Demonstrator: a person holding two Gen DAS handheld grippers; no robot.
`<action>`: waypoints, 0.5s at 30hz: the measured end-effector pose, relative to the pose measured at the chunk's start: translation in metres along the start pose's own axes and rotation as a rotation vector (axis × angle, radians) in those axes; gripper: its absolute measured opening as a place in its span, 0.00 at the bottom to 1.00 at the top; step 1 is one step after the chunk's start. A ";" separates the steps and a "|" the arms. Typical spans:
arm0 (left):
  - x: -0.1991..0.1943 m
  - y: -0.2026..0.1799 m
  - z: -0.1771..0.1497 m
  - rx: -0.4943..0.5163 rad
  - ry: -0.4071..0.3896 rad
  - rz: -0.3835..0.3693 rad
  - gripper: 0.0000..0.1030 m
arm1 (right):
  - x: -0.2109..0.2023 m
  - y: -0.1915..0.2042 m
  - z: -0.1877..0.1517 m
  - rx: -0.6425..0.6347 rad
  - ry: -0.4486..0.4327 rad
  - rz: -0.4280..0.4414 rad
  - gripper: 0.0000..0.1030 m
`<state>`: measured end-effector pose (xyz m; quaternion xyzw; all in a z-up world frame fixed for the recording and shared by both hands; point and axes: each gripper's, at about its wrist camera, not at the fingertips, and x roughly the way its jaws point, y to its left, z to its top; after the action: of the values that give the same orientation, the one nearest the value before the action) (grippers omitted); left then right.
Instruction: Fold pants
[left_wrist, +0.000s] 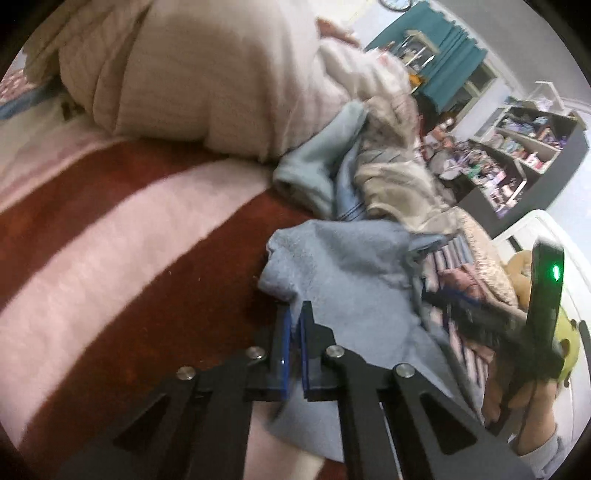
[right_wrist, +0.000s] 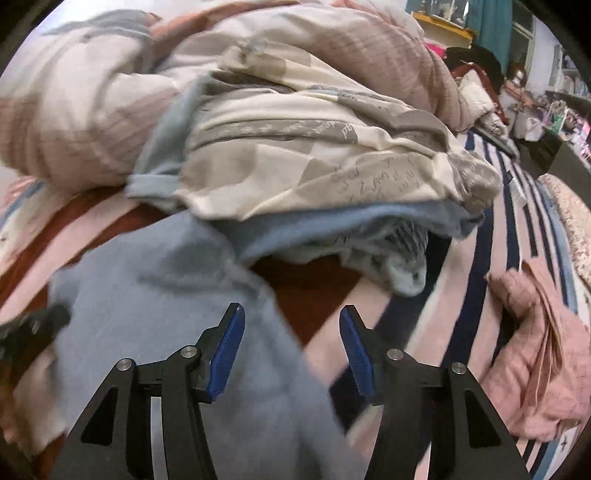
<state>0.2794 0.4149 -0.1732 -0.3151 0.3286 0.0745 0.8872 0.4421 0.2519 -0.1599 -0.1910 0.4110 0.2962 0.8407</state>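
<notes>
Left gripper (left_wrist: 294, 314) pinched the pants (left_wrist: 343, 266); right gripper (right_wrist: 291, 317) hung open over them.

The blue-grey pants lay crumpled on a red-and-pink striped blanket (left_wrist: 110, 229), just in front of a heap of bedding (right_wrist: 295, 147). The left jaws were nearly closed, their blue pads (left_wrist: 283, 339) clamped on an edge of the cloth. The right jaws stood wide apart, with one blue pad (right_wrist: 227, 350) above the pants and the other over the blanket; whether either touched the fabric could not be told. A folded pink garment (right_wrist: 535, 350) lay well apart to the right. The left view also caught the right gripper beside the pants, with a hand (left_wrist: 517, 398) on its handle.
</notes>
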 end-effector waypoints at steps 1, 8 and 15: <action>-0.007 -0.001 0.000 0.003 -0.015 -0.003 0.02 | -0.012 0.000 -0.009 -0.003 -0.004 0.034 0.48; -0.055 0.013 -0.013 0.014 -0.093 0.100 0.02 | -0.077 0.000 -0.078 -0.068 0.013 0.123 0.51; -0.047 0.030 -0.018 -0.030 -0.035 0.142 0.04 | -0.090 -0.035 -0.116 -0.068 0.071 -0.059 0.52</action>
<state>0.2229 0.4311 -0.1692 -0.3028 0.3336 0.1476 0.8805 0.3542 0.1297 -0.1532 -0.2420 0.4246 0.2780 0.8269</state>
